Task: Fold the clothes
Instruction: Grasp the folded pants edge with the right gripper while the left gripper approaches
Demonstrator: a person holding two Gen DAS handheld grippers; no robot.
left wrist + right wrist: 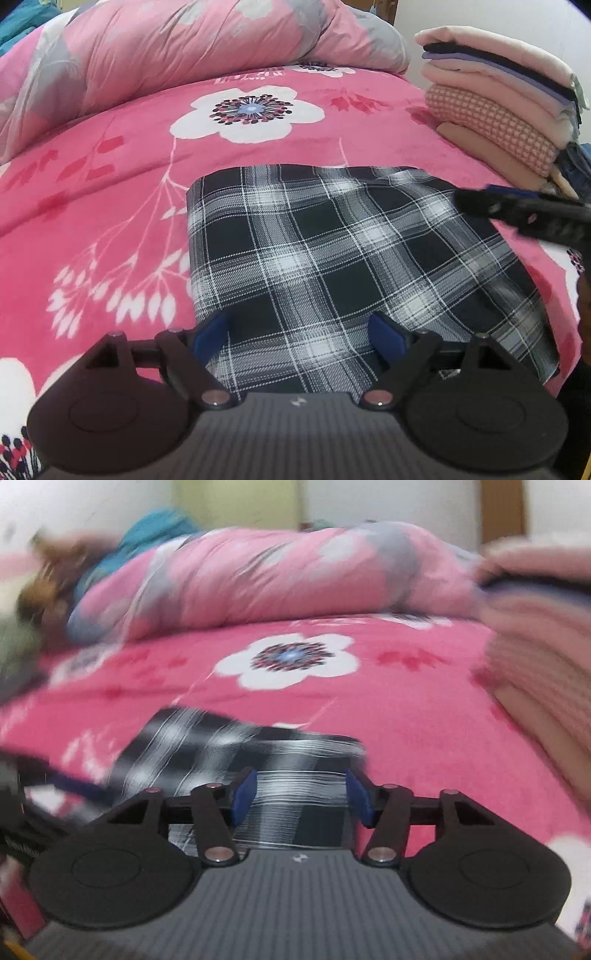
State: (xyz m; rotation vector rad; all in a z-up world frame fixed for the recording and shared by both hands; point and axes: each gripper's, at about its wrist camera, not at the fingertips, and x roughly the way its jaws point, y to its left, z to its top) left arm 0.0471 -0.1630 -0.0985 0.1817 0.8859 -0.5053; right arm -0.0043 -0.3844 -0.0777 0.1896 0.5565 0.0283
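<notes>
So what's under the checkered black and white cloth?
The plaid cloth lies flat on the pink flowered blanket, which shows all around it. Whatever sits directly beneath the cloth is covered, so that can't be seen.

a pink blanket (110,192) printed with white flowers covers the bed. a bunched pink and grey quilt (155,48) lies along its far side. beyond the quilt sits something teal (159,526), perhaps more bedding; the right wrist view is too blurred to tell.
</notes>
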